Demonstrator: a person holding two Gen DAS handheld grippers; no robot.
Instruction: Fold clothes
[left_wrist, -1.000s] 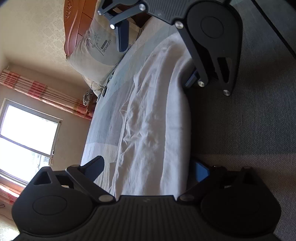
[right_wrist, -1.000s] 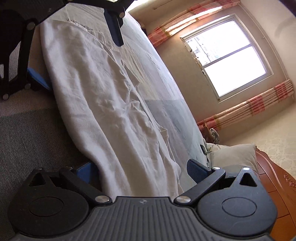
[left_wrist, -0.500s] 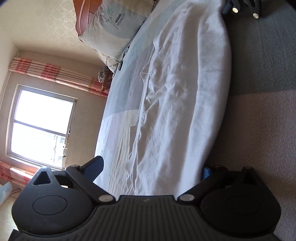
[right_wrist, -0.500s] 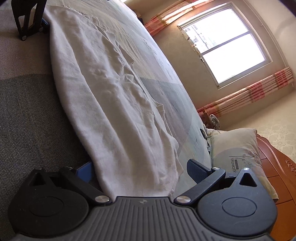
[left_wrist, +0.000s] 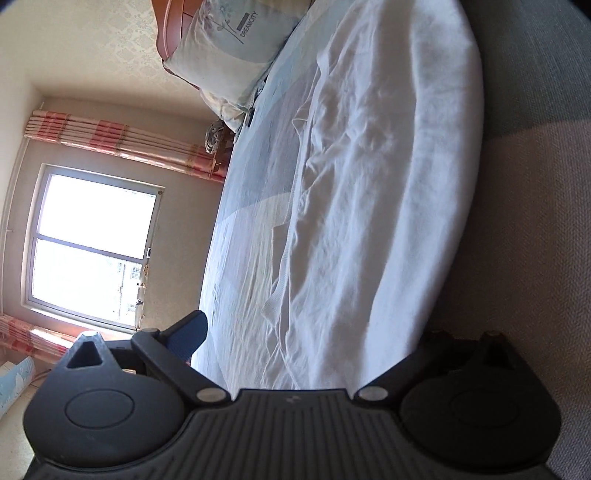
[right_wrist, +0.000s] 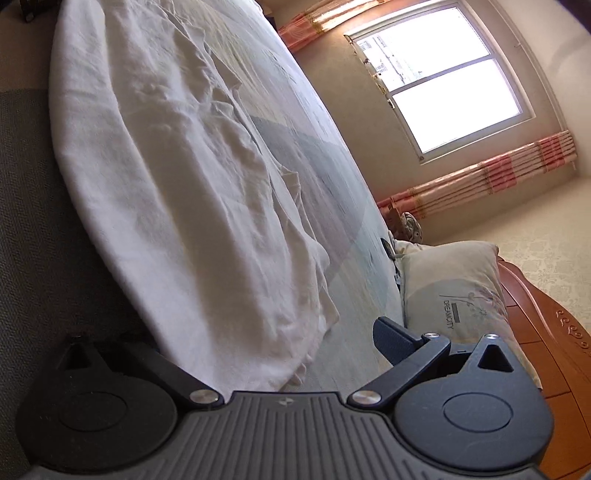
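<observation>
A white crumpled garment (left_wrist: 376, 177) lies stretched out along the edge of a bed with a pale blue sheet (left_wrist: 255, 206). In the left wrist view my left gripper (left_wrist: 306, 343) stands open at one end of it. Its blue left pad (left_wrist: 188, 332) shows over the sheet, while the right finger is hidden under the cloth's edge. The right wrist view shows the same garment (right_wrist: 177, 177) from the other end. My right gripper (right_wrist: 255, 343) is open there, the cloth running in between its fingers and covering the left one; the right pad (right_wrist: 391, 336) is bare.
A pillow printed DREAMCITY (left_wrist: 236, 51) leans on a wooden headboard (right_wrist: 554, 354) at the bed's head. Grey woven fabric (left_wrist: 524, 221) borders the garment on the near side. A bright window (right_wrist: 450, 77) with pink striped curtains (right_wrist: 491, 181) fills the far wall.
The two grippers have drawn apart along the garment, so each has left the other's view. The cloth now lies longer and flatter between them.
</observation>
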